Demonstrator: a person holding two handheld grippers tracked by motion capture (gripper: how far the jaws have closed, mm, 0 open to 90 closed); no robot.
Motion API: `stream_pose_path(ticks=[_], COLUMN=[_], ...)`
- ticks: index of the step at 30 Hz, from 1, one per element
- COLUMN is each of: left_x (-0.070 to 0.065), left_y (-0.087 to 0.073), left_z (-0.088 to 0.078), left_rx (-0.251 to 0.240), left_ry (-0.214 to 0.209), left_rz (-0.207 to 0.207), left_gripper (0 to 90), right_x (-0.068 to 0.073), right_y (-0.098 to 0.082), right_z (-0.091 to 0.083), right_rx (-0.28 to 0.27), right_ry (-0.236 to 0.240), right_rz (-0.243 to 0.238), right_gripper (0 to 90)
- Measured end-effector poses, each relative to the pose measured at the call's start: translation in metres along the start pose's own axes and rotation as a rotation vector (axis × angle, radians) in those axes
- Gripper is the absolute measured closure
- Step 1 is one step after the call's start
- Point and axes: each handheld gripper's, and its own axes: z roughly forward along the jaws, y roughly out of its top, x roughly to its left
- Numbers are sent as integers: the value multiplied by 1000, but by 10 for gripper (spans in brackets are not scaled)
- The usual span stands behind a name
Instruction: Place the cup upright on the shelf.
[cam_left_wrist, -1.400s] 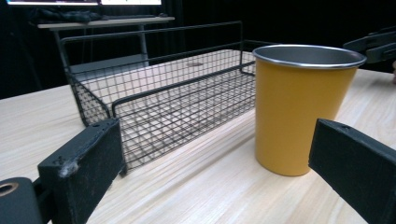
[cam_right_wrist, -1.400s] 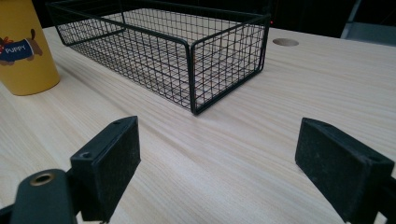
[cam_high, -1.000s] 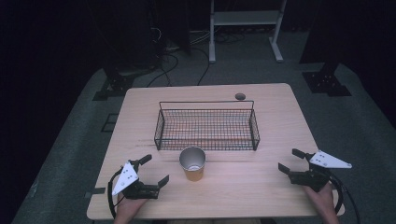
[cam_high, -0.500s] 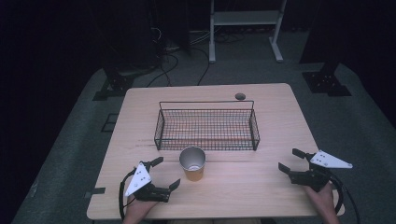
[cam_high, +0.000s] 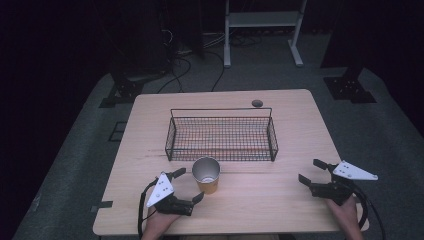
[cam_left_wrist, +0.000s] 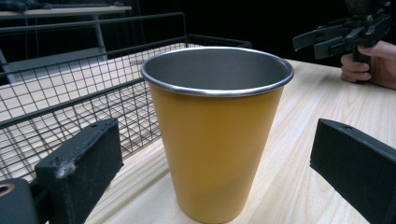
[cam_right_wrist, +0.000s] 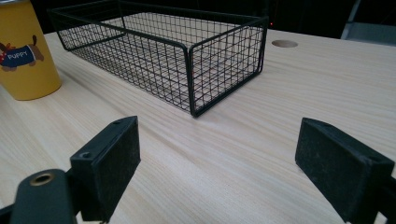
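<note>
A yellow metal cup (cam_high: 206, 175) with a silver rim stands upright on the wooden table (cam_high: 295, 125), just in front of a black wire basket (cam_high: 222, 135). My left gripper (cam_high: 189, 185) is open at the cup's left side, its jaws reaching either side of the cup without touching it. In the left gripper view the cup (cam_left_wrist: 217, 130) stands between the two wide-apart jaws. My right gripper (cam_high: 312, 172) is open near the table's right front edge, with nothing between its jaws. The right gripper view shows the cup (cam_right_wrist: 25, 56) with a puppy print at far left and the basket (cam_right_wrist: 163, 51) ahead.
The basket has nothing in it. A small round hole (cam_high: 257, 103) sits in the tabletop behind it. A metal stand (cam_high: 260, 30) and cables lie on the dark floor beyond the table.
My left gripper has moved right along the front of the table, up to the cup, so its jaws now flank it. The right gripper has stayed put.
</note>
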Motion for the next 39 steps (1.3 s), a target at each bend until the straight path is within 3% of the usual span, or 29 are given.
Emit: stream_pose_path(ticks=[9, 23, 32, 39], left_x=[-5, -4, -4, -3], left_y=[1, 4, 13, 13], left_z=[17, 38, 48, 49], left_rx=[22, 25, 14, 13], left_ry=[-20, 17, 18, 14], left_rz=[-25, -37, -31, -32], left_gripper=[14, 14, 15, 87], right_x=[0, 0, 0, 0], right_y=[0, 0, 0, 0], right_z=[0, 0, 0, 0], right_rx=[0, 4, 3, 2], right_ry=[0, 3, 5, 6], right_rz=[-2, -1, -2, -3], right_gripper=[130, 130, 130, 130])
